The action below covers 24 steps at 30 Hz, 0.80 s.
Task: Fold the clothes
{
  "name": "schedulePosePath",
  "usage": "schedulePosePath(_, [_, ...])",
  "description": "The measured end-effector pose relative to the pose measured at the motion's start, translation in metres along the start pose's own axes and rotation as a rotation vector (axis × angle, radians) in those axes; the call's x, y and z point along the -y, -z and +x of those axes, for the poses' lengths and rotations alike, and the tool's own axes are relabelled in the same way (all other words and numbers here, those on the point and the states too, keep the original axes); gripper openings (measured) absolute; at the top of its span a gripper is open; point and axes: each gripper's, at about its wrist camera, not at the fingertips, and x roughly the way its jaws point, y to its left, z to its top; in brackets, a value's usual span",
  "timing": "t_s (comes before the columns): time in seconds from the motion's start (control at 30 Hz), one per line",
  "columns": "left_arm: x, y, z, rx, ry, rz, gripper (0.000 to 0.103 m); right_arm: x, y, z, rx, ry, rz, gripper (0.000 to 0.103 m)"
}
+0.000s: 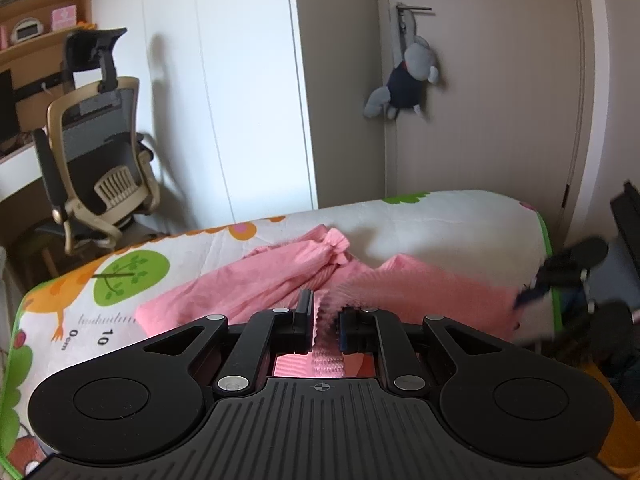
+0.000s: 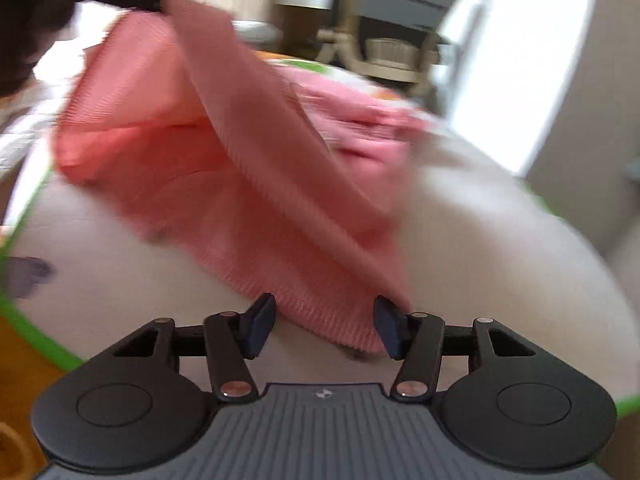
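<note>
Pink sweater point(image 1: 272, 280): our left tongs point(image 1: 325, 322) clamp its ribbed hem, lifting it at 12 o'clock; right tongs point(image 2: 325, 326) straddle the hem, apart.

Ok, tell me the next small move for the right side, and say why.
Probably close the right hand-held gripper on the ribbed hem of the pink garment. Its jaws stand open with the hem lying between them, while the left hand-held gripper already pinches another edge and lifts it off the patterned mat. A second grip would let both edges move together for the fold.
</note>
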Motion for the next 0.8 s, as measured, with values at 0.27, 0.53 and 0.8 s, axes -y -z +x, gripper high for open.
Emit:
schedulePosePath(0.27, [0.001,0.002,0.001,-0.006,0.008,-0.001,0.014,-0.094,-0.016,-0.02,0.16,-0.128,-0.287,0.045])
schedulePosePath(0.53, [-0.003,0.006,-0.006,-0.012,0.01,-0.002,0.016,-0.111,-0.052,0.02,0.177,-0.258,-0.176,0.038])
schedulePosePath(0.8, [0.012,0.073,-0.023,-0.126,-0.01,0.061,0.052,-0.094,-0.034,0.006,0.189,-0.133,-0.136,0.038])
